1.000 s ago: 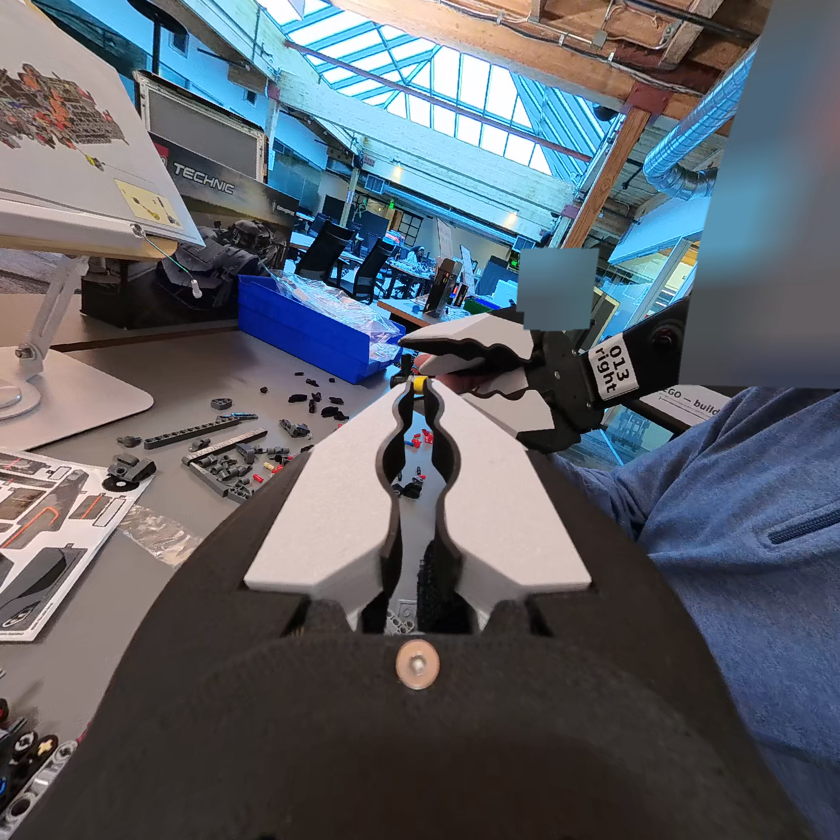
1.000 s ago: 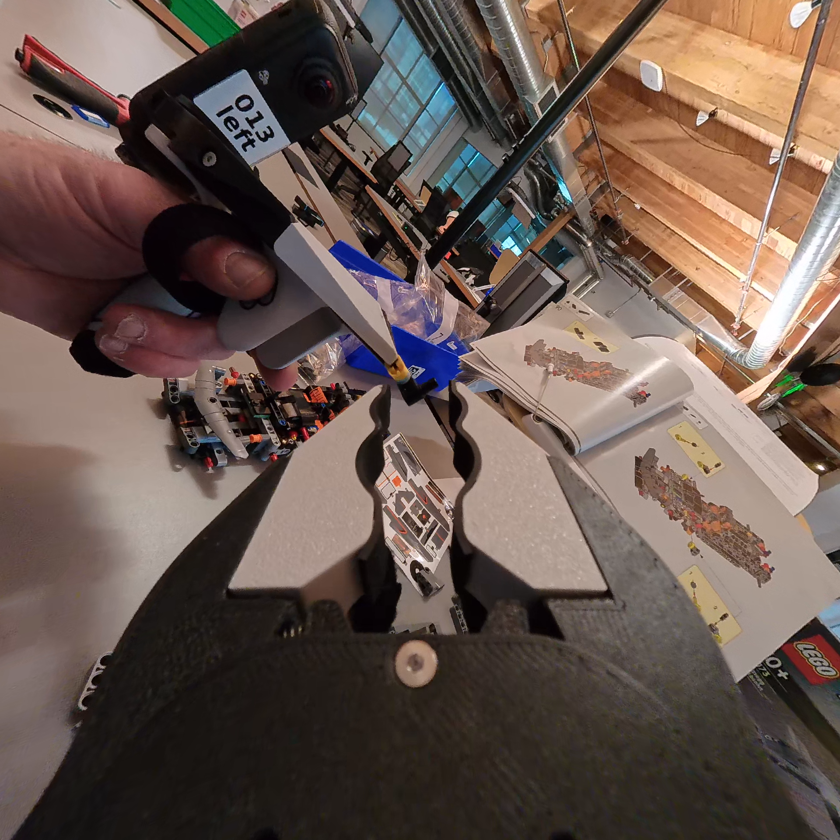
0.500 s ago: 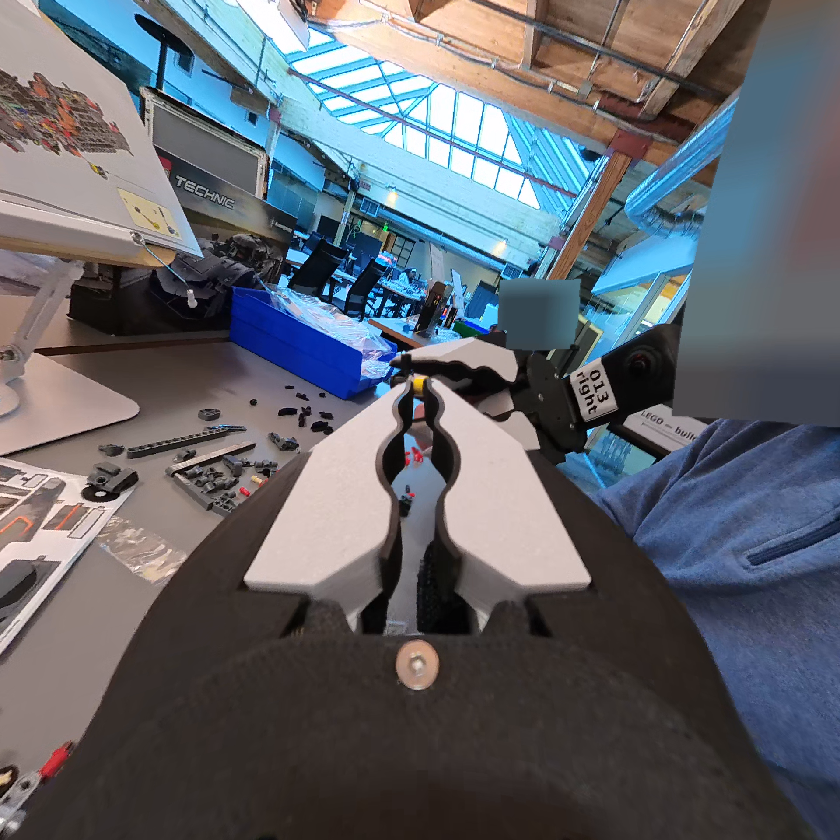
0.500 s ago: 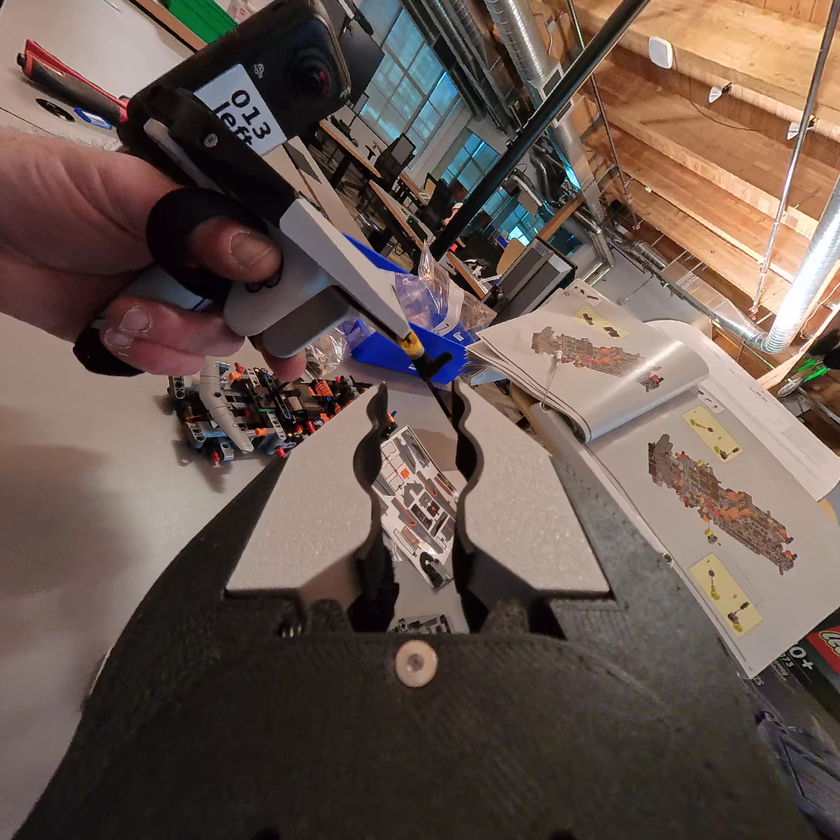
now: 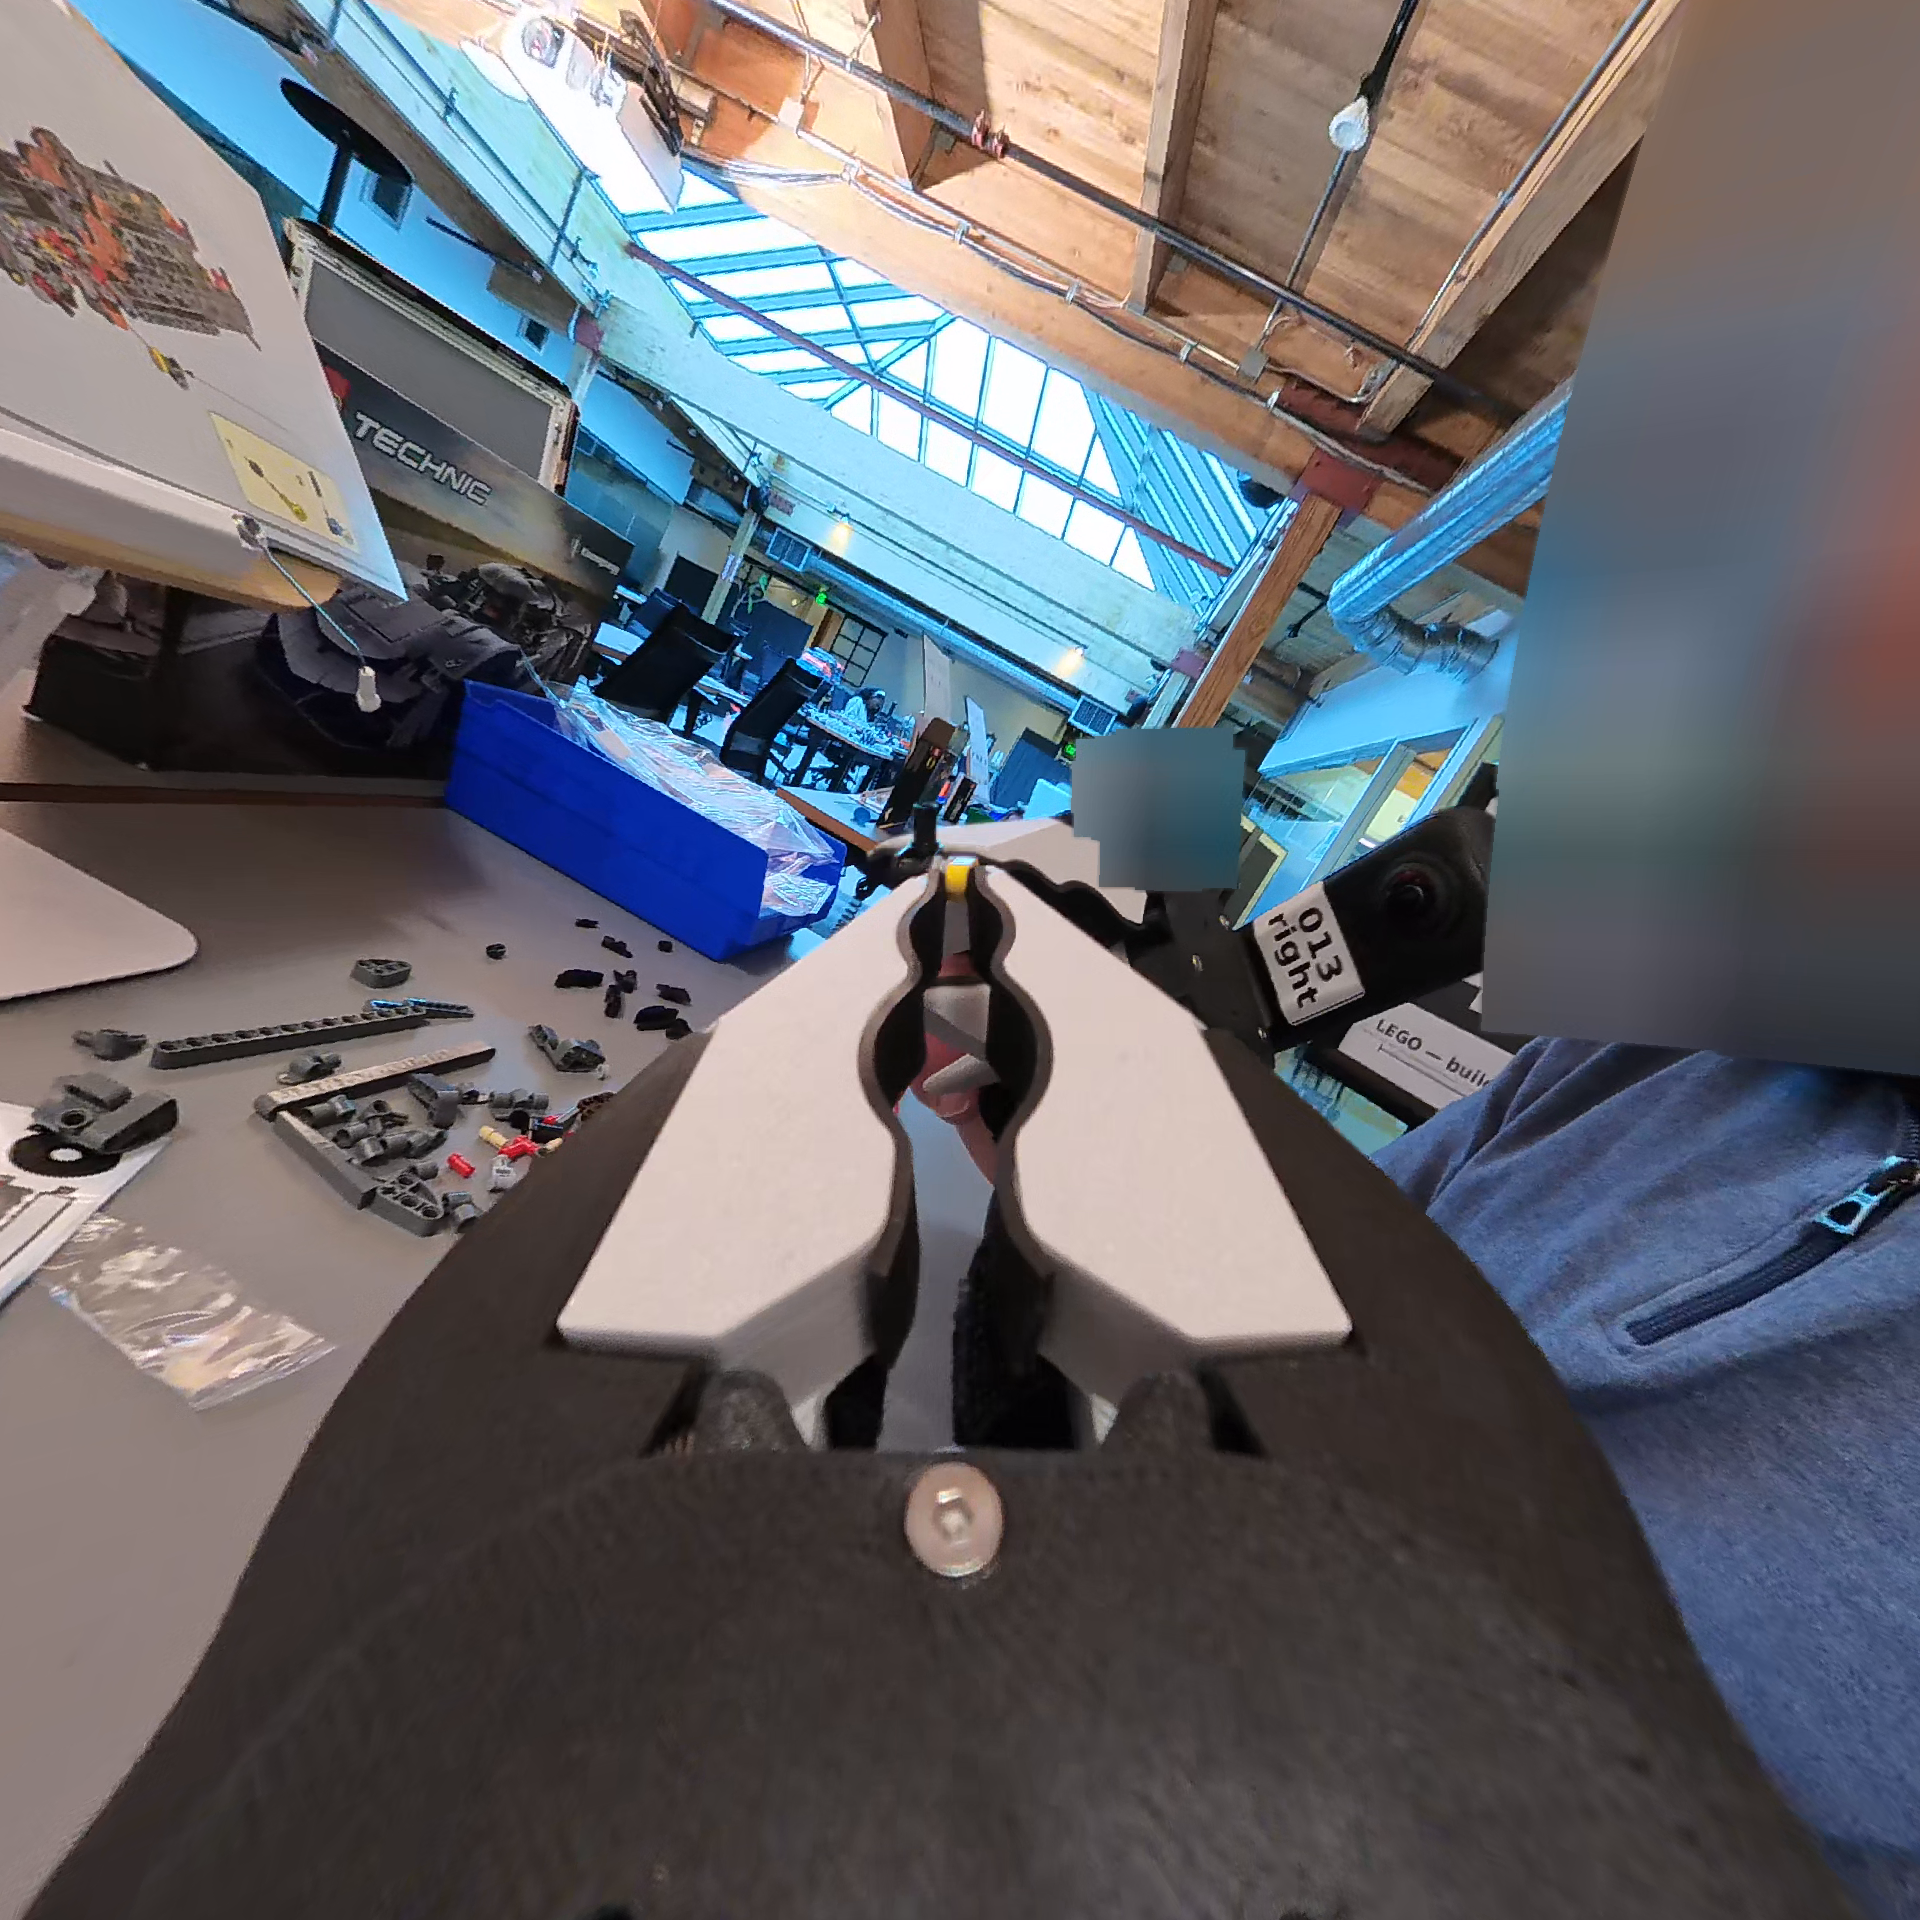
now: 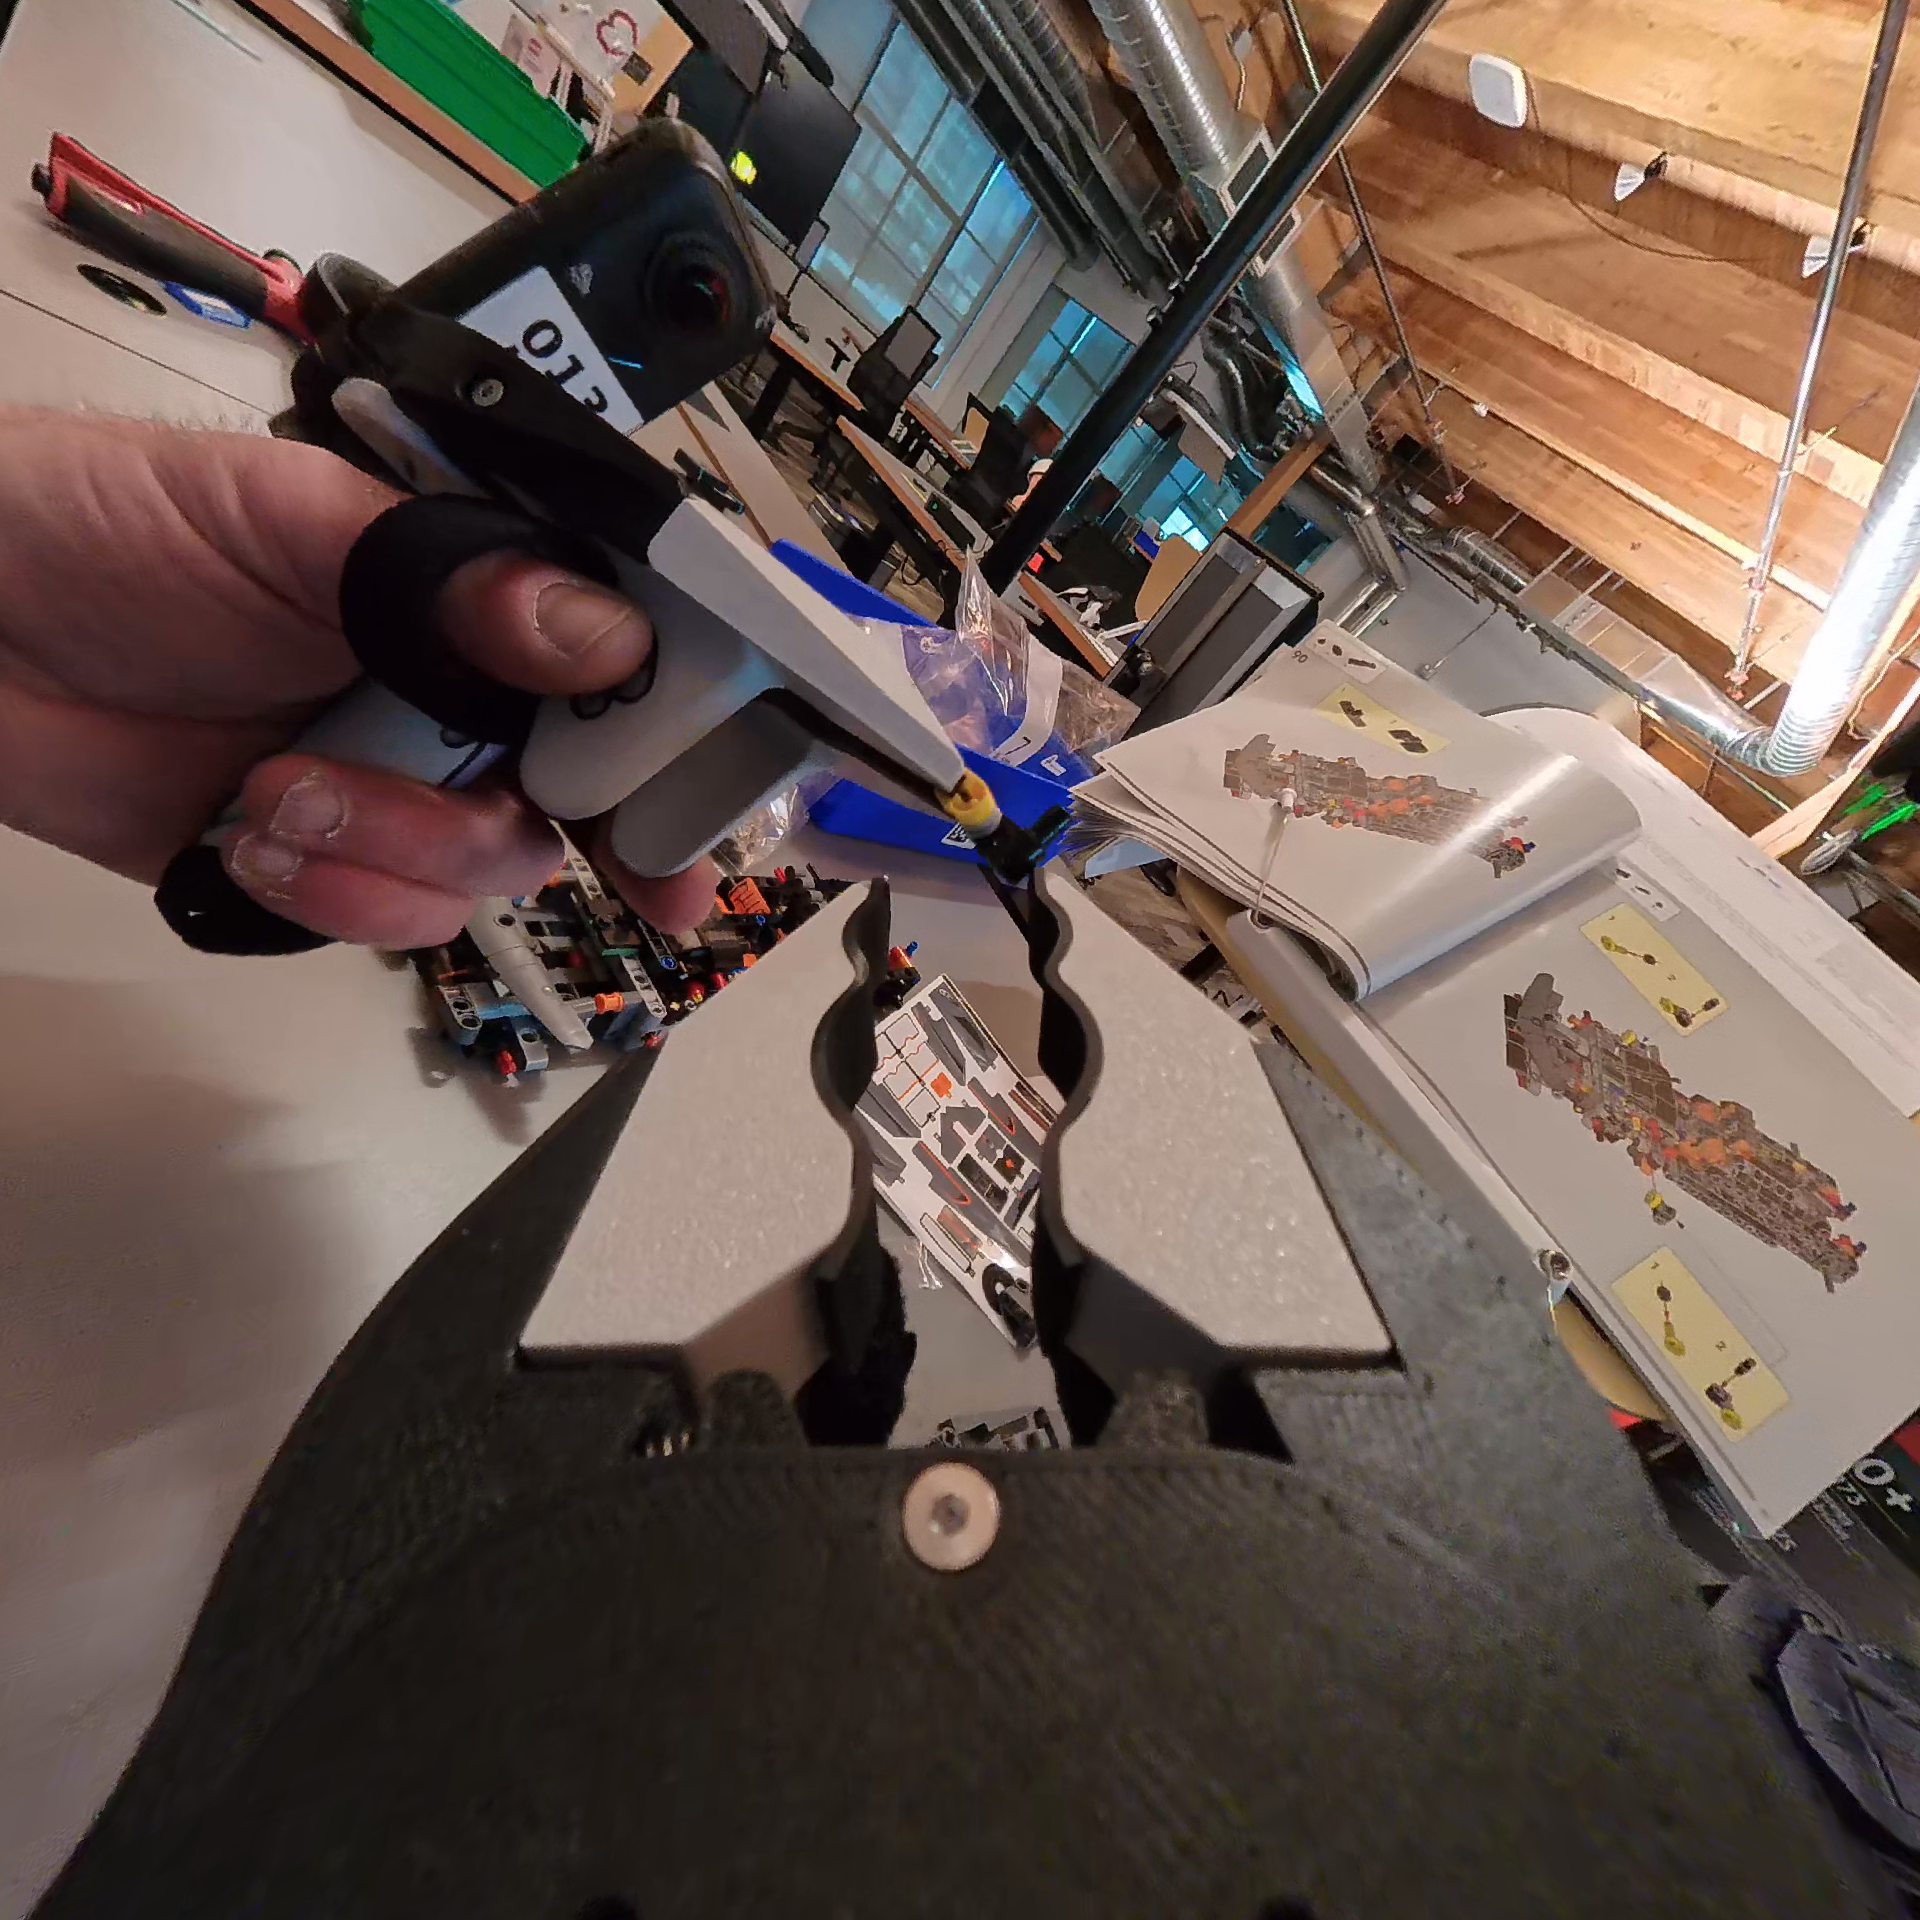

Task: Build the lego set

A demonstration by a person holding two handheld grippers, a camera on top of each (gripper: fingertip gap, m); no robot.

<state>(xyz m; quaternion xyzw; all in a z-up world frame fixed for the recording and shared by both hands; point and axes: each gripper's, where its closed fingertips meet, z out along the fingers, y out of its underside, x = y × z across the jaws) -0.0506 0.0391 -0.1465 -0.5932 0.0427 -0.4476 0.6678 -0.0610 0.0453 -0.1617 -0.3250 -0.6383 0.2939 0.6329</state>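
Observation:
My left gripper [image 5: 954, 894] is shut on a small yellow bush [image 5: 956, 878] on a thin black axle, held in the air above the grey table [image 5: 312, 894]. In the right wrist view the left gripper [image 6: 961, 795] holds the yellow bush [image 6: 971, 808], with a black connector [image 6: 1023, 831] at the axle's end. My right gripper [image 6: 961, 894] has its jaws a little apart just below that connector. The black axle runs along its right finger [image 6: 1049, 935]. A partly built model [image 6: 582, 966] lies on the table behind.
Loose grey and black parts [image 5: 395, 1122] are scattered on the table's left. A blue bin [image 5: 623, 831] with plastic bags stands behind them. An open instruction booklet [image 6: 1662, 1143] on a stand and a sticker sheet [image 6: 966, 1122] lie to the right. A person's blue sleeve [image 5: 1662, 1351] is close. Only a small space, under 4 cm, lies between the two pairs of fingers.
Both grippers have risen and tilted upward and drawn closer together. The left stays shut on the yellow bush. The right gripper's tips now sit right at the black connector.

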